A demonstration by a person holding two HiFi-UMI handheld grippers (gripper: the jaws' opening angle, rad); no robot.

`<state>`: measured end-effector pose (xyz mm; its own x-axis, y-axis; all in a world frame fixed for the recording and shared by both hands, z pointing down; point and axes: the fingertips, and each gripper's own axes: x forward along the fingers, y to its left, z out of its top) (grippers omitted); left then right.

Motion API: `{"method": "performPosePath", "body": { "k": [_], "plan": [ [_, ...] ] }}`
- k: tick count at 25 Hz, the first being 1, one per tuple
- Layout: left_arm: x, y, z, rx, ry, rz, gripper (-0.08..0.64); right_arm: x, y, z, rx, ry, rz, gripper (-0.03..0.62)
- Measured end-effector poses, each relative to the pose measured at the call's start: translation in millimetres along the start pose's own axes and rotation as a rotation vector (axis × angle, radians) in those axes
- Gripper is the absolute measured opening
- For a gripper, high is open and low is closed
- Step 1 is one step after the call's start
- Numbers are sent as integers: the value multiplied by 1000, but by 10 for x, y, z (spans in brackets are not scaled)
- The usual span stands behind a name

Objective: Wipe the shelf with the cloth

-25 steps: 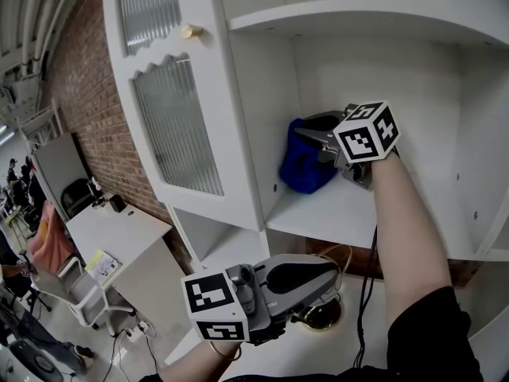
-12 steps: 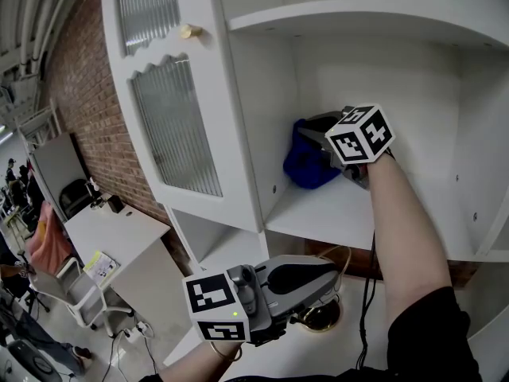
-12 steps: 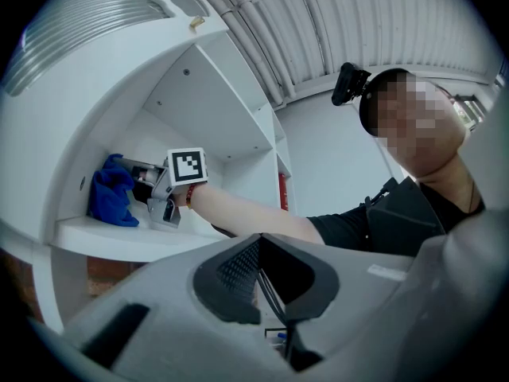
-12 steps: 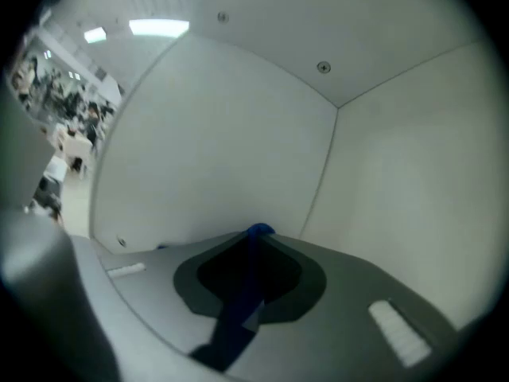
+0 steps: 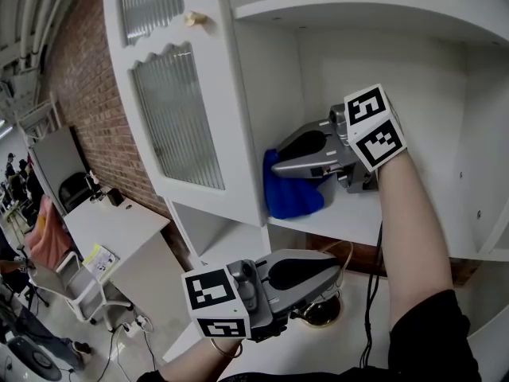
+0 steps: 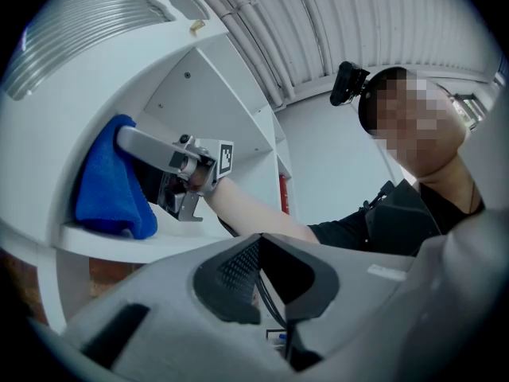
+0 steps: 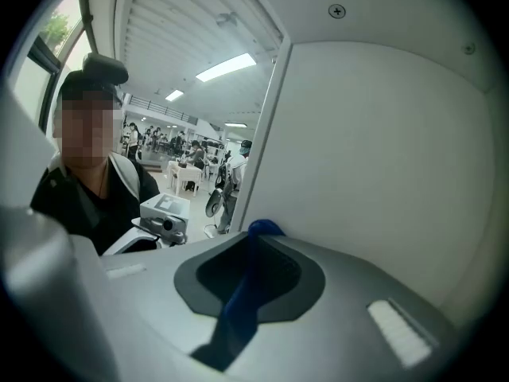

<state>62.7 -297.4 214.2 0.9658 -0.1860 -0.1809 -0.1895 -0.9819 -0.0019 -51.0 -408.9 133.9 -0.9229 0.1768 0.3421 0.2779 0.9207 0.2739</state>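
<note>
Left front corner of shelf blocked by cloth; right side free.

**Bright, even room light; heavy fisheye on both gripper cameras**

The head view is bright and sharp. The white cabinet throws back soft, diffuse light. A mild grey shadow lies under the upper shelf and along the far wall of the compartment. The blue cloth reads saturated and casts a faint shadow. Straight lines bow at the left edge, where the brick wall curves.

Both gripper views are round, with black corners and strong barrel distortion. In the left gripper view, the left gripper is near, dim and soft. In the right gripper view, a ceiling strip light and a window at far left blow out to white.
</note>
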Motion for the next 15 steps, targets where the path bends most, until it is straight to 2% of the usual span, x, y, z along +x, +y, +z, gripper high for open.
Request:
{"method": "performPosePath", "body": {
  "k": [5, 15],
  "plan": [
    [2, 6, -19, -4, 2, 0, -2, -51, -155, -150, -10, 58, -72, 32],
    [13, -15, -34, -5, 6, -3, -2, -302, -713, -629, -22, 239, -346, 37]
  ]
}}
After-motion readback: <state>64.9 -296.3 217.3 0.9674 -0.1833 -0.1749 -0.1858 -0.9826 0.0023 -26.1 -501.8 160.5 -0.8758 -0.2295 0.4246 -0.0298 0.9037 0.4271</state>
